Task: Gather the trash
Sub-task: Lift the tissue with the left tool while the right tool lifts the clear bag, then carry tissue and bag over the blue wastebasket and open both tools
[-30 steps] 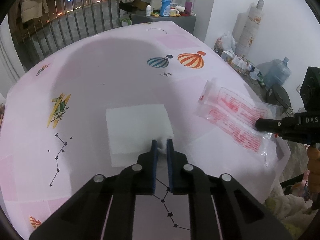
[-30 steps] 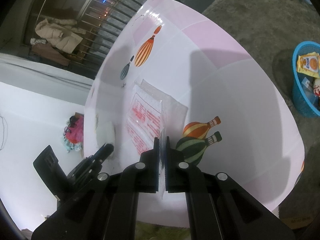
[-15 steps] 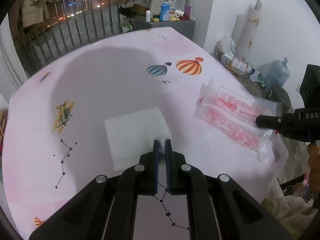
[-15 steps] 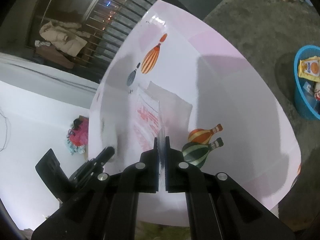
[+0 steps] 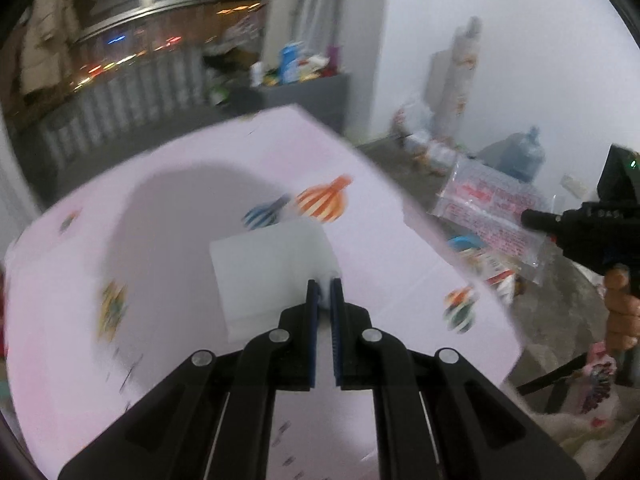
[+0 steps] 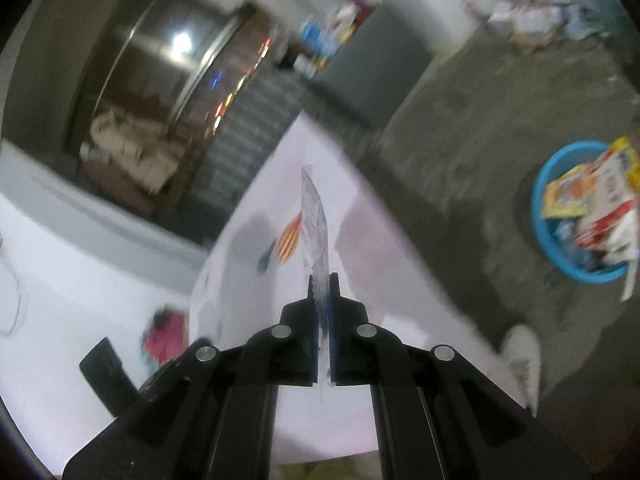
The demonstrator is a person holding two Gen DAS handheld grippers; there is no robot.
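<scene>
Left wrist view: left gripper [image 5: 325,294] clamps a white tissue [image 5: 272,270] by its corner, above the pink tablecloth [image 5: 168,208].

Right wrist view: right gripper [image 6: 323,290] pinches a clear plastic wrapper [image 6: 318,224], edge-on, long axis pointing away; blue basket [image 6: 540,216] on concrete floor.

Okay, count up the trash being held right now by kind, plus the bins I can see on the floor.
White tissue sheet, in the left gripper: 1
Clear plastic wrapper with red print, in the right gripper: 1
Blue basket on the floor: 1
Total: 3
</scene>
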